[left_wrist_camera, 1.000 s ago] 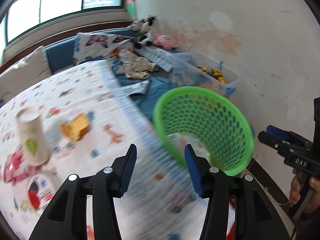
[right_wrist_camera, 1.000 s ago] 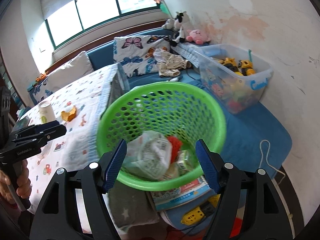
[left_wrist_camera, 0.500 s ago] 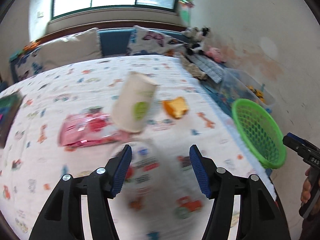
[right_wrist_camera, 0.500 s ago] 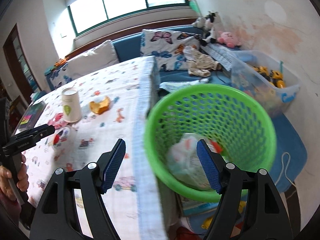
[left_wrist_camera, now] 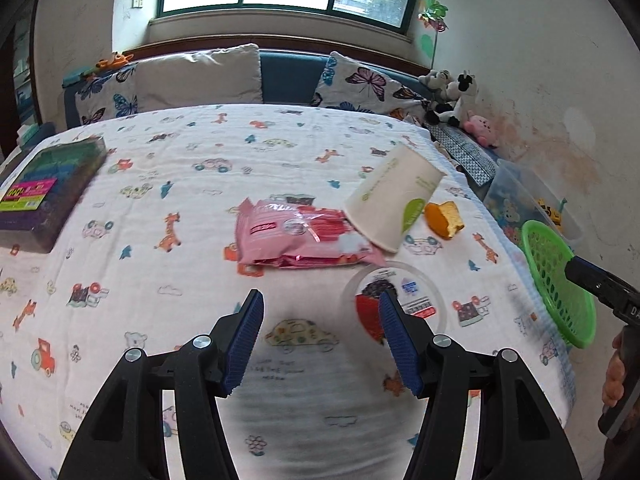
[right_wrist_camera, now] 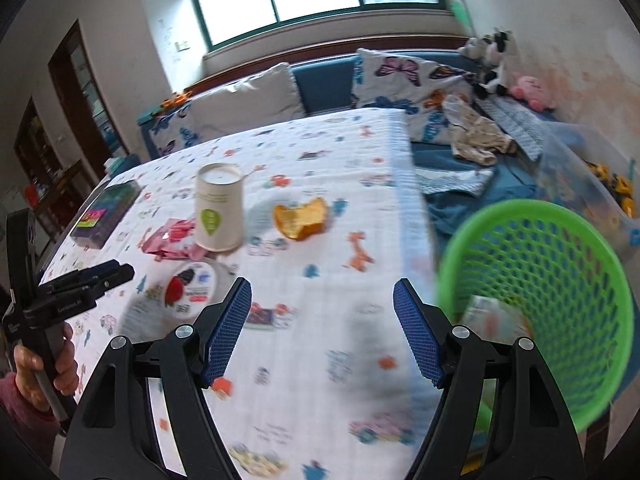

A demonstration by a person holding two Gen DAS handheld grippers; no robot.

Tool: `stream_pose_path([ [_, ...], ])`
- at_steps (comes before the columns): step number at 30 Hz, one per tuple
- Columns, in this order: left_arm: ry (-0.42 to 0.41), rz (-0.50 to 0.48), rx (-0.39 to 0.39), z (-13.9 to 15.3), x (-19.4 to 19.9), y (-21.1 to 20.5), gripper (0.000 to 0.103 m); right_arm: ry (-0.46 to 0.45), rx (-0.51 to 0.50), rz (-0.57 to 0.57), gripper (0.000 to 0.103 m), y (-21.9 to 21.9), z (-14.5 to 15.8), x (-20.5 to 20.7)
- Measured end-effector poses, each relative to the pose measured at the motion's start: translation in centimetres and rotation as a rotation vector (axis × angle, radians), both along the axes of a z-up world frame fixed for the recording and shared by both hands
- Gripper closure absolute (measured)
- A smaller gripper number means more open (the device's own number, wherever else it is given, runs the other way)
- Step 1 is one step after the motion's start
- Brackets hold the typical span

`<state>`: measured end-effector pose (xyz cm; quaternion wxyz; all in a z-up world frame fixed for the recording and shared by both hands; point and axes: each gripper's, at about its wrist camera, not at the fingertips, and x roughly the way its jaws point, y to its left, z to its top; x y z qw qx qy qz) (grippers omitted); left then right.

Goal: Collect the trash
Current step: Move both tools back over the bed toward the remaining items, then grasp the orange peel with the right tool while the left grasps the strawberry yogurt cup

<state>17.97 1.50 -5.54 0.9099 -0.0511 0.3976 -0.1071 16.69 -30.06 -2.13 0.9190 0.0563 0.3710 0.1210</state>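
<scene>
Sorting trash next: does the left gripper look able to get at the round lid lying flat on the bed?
Probably yes: the left gripper is open, with the round lid just ahead by its right jaw, uncovered.

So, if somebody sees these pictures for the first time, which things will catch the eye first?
Probably the bright green basket at the bed's right edge, with some trash already inside. Next comes the litter on the cartoon-print sheet: an upside-down paper cup, a pink wrapper beside it, an orange peel and a round plastic lid. Both hand-held grippers, left and right, hang open and empty.
</scene>
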Motion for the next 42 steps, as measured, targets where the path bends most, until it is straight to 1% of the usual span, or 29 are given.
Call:
stream_pose_path([
  [5, 0.018, 0.018, -0.014, -0.7, -0.1, 1.6, 0.045, 0.009, -0.012, 0.061, 0.029, 3.2, -0.3, 2.2],
  [9, 0.033, 0.022, -0.015, -1.2, -0.3, 2.3, 0.045, 0.024, -0.04, 0.074, 0.03, 4.5, -1.2, 4.0],
  [13, 0.05, 0.025, -0.04, -1.7, -0.4, 2.8, 0.045, 0.059, -0.055, 0.076, 0.033, 4.7, -2.7, 6.1],
  [16, 0.065, 0.024, -0.057, -2.2, -0.4, 2.9, 0.045, 0.085, -0.064, 0.078, 0.033, 5.1, -3.9, 8.3],
  [21, 0.072, 0.009, -0.048, -2.7, -0.4, 2.7, 0.045, 0.12, -0.07, 0.064, 0.033, 5.3, -5.8, 11.1],
  [23, 0.076, -0.002, -0.044, -2.8, -0.4, 2.5, 0.045, 0.132, -0.075, 0.056, 0.038, 5.3, -6.3, 12.1],
  [25, 0.072, -0.013, -0.039, -2.8, -0.4, 2.3, 0.042, 0.14, -0.079, 0.045, 0.038, 5.2, -6.9, 12.9],
  [29, 0.066, -0.041, -0.036, -2.7, -0.4, 1.5, 0.041, 0.138, -0.079, 0.036, 0.043, 5.0, -7.2, 13.7],
  [30, 0.067, -0.051, -0.037, -2.7, -0.3, 1.3, 0.041, 0.138, -0.079, 0.037, 0.043, 5.1, -7.2, 13.8],
  [34, 0.06, -0.078, -0.023, -2.5, -0.3, -0.1, 0.027, 0.114, -0.126, 0.041, 0.05, 5.7, -7.0, 13.6],
  [36, 0.059, -0.102, -0.012, -2.5, -0.2, -0.9, 0.026, 0.102, -0.139, 0.044, 0.053, 5.9, -7.0, 13.4],
  [38, 0.058, -0.123, 0.004, -2.5, -0.1, -1.7, 0.022, 0.095, -0.136, 0.048, 0.058, 5.8, -6.8, 13.1],
  [42, 0.053, -0.175, 0.042, -2.6, 0.1, -3.6, 0.019, 0.096, -0.121, 0.051, 0.063, 5.3, -6.5, 12.5],
])
